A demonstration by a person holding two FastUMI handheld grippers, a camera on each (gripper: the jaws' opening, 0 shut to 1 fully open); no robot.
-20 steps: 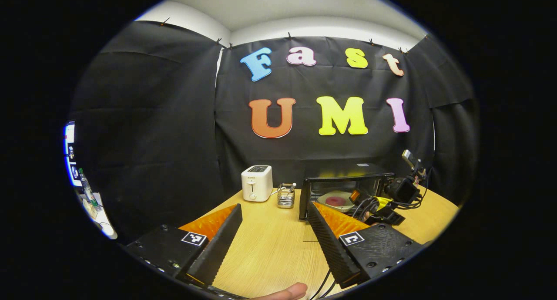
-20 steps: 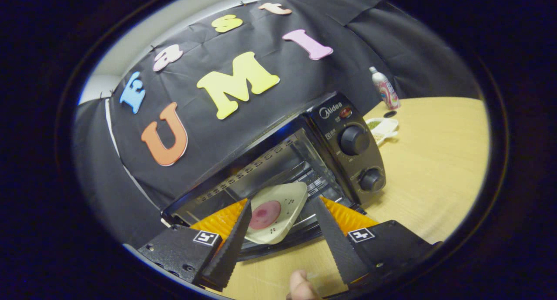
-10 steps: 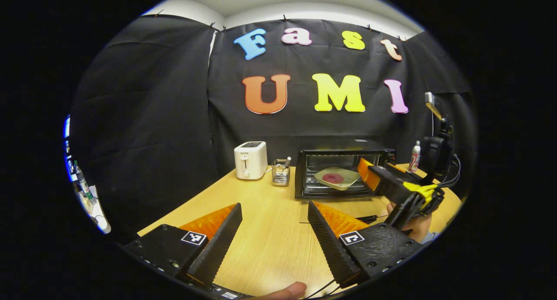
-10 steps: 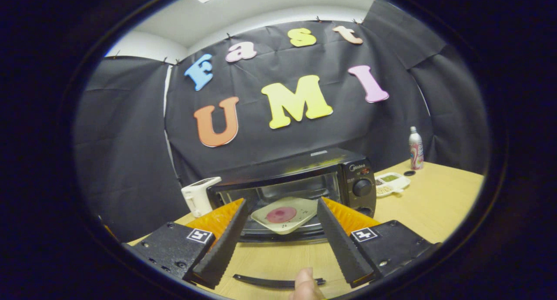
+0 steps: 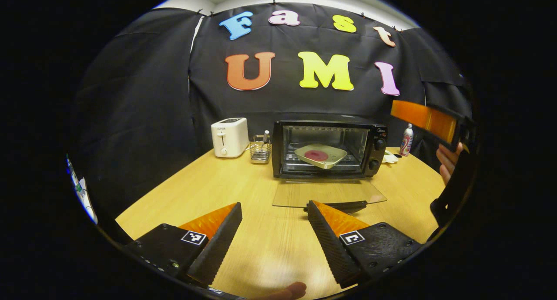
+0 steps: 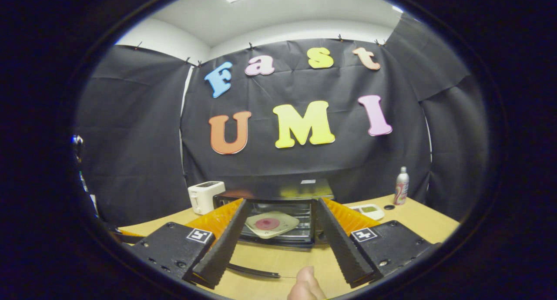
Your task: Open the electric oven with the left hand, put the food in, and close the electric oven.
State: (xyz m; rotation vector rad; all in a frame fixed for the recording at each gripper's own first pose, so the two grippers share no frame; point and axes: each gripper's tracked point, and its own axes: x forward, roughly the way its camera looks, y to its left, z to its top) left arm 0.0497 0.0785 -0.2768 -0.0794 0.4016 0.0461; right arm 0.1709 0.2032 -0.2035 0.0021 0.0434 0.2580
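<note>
The black electric oven (image 5: 328,148) stands at the back of the wooden table with its glass door (image 5: 328,193) folded down flat. Inside, on the rack, rests a pale square plate (image 5: 320,155) with a round red slice of food on it. My left gripper (image 5: 274,210) hangs open over the table, short of the door's black handle (image 5: 337,205). In the right gripper view, my right gripper (image 6: 280,204) is open and empty, well back from the oven (image 6: 278,204), with the plate (image 6: 272,224) seen between its fingers. The right gripper's orange finger (image 5: 424,119) and a hand appear at the left gripper view's right edge.
A white toaster (image 5: 229,137) and a wire cutlery holder (image 5: 260,148) stand left of the oven. A bottle (image 5: 406,139) and a small white dish (image 6: 367,210) sit to its right. The wooden table (image 5: 209,191) is bare in front of the toaster.
The right gripper has let go of the plate inside the oven and drawn back and up, levelling out. The left gripper has also pulled back, so the oven looks farther away.
</note>
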